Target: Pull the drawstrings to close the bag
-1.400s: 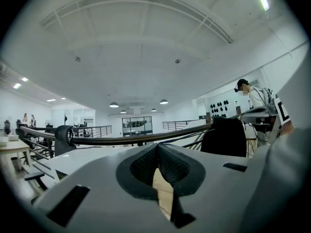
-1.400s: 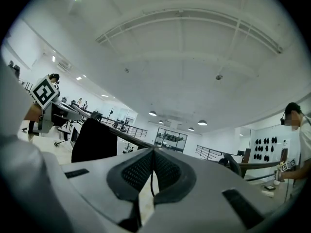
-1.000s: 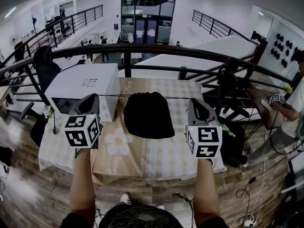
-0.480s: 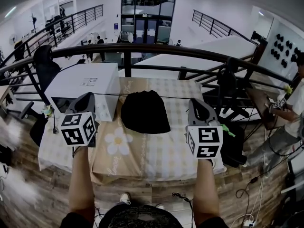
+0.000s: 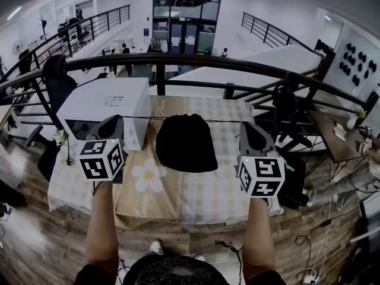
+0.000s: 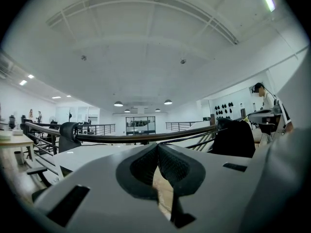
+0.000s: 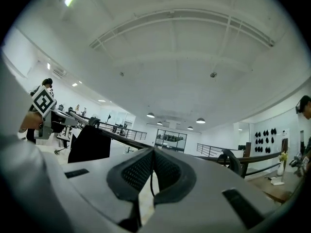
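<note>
A black drawstring bag [image 5: 185, 142] lies on the checked tablecloth [image 5: 219, 177], its mouth gathered at the far edge. A thin drawstring [image 5: 142, 119] runs taut from that edge out to both sides. My left gripper [image 5: 120, 120] is shut on the left end, left of the bag. On the other side, my right gripper [image 5: 243, 125] is shut on the right end. In the left gripper view the pads [image 6: 167, 164] are pressed together and the bag [image 6: 234, 139] sits to the right. In the right gripper view a cord [image 7: 151, 178] hangs between the closed pads, with the bag [image 7: 90, 143] to the left.
A white box [image 5: 107, 104] stands on the table's far left, close behind my left gripper. A dark railing [image 5: 196, 61] runs just beyond the table. A desk with a person's arm [image 5: 368, 153] is at the far right. A flower print [image 5: 147, 176] marks the cloth.
My left gripper swung slightly left and came back. The right gripper shifted a little right and down. The bag slid slightly left, then back. The person at the right edge moved mostly out of view.
</note>
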A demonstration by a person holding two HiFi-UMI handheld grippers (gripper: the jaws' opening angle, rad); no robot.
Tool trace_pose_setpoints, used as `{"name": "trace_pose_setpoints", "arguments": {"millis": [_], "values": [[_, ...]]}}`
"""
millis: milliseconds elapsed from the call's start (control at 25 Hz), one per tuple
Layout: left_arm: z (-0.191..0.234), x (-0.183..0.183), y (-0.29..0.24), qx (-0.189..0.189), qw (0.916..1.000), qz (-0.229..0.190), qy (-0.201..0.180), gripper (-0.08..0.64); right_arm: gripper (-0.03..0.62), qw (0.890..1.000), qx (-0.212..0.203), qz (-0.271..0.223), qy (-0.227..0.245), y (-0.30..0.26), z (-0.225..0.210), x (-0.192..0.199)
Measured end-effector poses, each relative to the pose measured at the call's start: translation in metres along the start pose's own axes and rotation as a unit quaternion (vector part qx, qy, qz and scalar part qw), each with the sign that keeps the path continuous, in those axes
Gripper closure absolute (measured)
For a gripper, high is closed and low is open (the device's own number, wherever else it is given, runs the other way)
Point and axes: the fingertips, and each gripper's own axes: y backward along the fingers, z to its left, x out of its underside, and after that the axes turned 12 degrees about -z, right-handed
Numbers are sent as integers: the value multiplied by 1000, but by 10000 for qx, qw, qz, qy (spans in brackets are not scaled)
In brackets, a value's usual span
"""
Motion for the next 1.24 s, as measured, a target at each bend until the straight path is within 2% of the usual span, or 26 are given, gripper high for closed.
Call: {"name": "trace_pose_setpoints", "arguments": {"millis": [240,1240], "values": [[-4,1,1,38,10000,17,-32,534,572,9999,29,-33,-128,3,-3,1],[-5,4,4,87,9999,43,-95,534,572,9999,80,-37,-111,5,-2,0]]}}
